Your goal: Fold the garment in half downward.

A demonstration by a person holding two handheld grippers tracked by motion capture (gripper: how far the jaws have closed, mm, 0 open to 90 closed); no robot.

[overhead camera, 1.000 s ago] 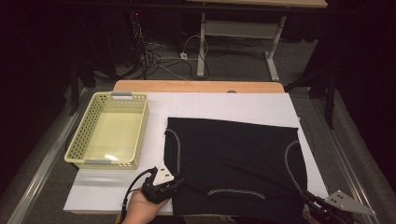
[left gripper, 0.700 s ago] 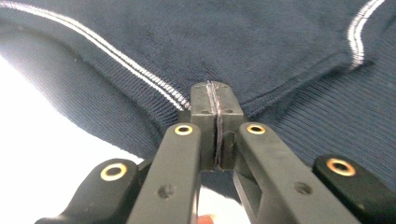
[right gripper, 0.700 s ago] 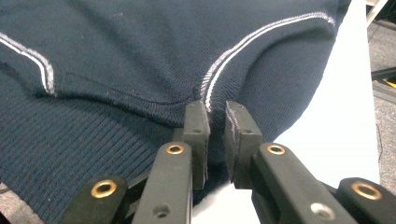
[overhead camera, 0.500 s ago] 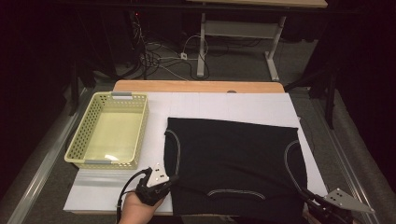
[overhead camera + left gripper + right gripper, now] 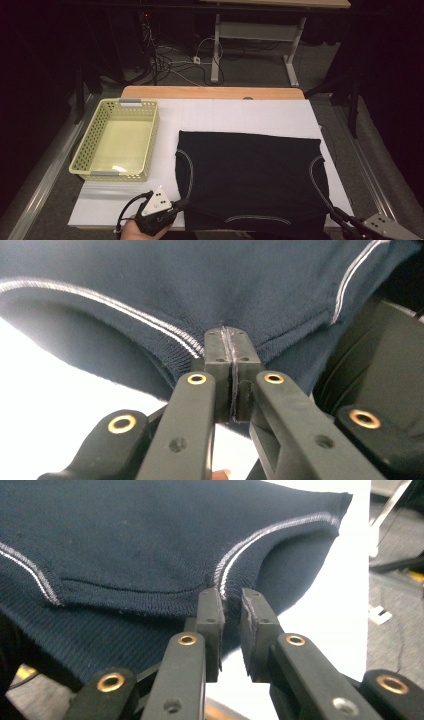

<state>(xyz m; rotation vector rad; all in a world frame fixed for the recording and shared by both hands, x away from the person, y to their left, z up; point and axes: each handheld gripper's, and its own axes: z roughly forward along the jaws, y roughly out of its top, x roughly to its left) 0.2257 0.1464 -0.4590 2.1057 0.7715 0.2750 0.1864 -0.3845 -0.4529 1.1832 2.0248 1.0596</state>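
From the high view, I see a dark garment (image 5: 252, 182) lying flat on the white tabletop (image 5: 240, 115), right of a yellow basket (image 5: 117, 140). My left hand-held gripper (image 5: 176, 206) is at its near left corner, the right hand-held gripper (image 5: 340, 217) at the near right. I judge this the grasping step of a fold (both corners taken); the next move calls for lifting them evenly.

In the left gripper view, the jaws have just been closing and now pinch the ribbed hem (image 5: 175, 337).

In the right gripper view, the jaws stand nearly together, clamped on the striped edge (image 5: 227, 575).
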